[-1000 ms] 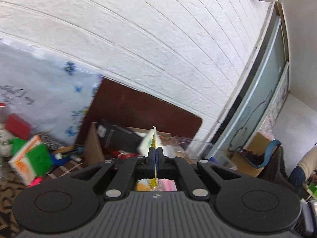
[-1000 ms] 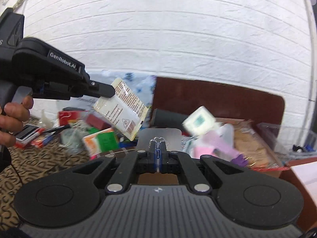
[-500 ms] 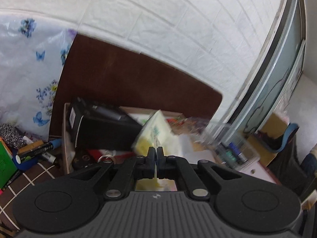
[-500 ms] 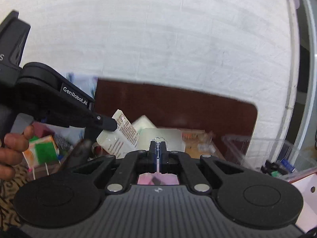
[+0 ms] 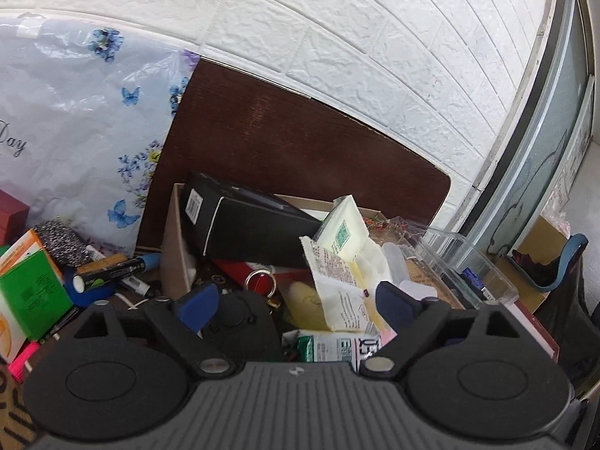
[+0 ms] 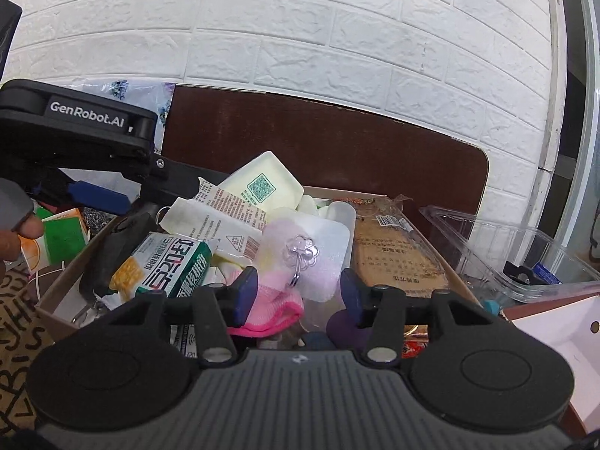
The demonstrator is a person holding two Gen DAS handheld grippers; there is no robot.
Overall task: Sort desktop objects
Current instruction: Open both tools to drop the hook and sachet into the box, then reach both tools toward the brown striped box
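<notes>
jaws spread wide and empty on both the left gripper (image 5: 298,302) and right gripper (image 6: 298,292), poised over the cardboard box (image 6: 60,302). printed sachet (image 5: 335,287) and clear hook pad (image 6: 305,253) lying loose atop the box's clutter.

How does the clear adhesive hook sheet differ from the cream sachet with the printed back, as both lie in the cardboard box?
The hook sheet is translucent with rounded corners and a clear flower-shaped hook at its middle; the cream sachet is opaque with a zigzag edge and dense text with a barcode. The hook sheet lies toward the middle of the box, over pink cloth, while the cream sachet lies further left, partly under a yellow QR-coded pack. Both are flat and lie loose in the cardboard box.
</notes>
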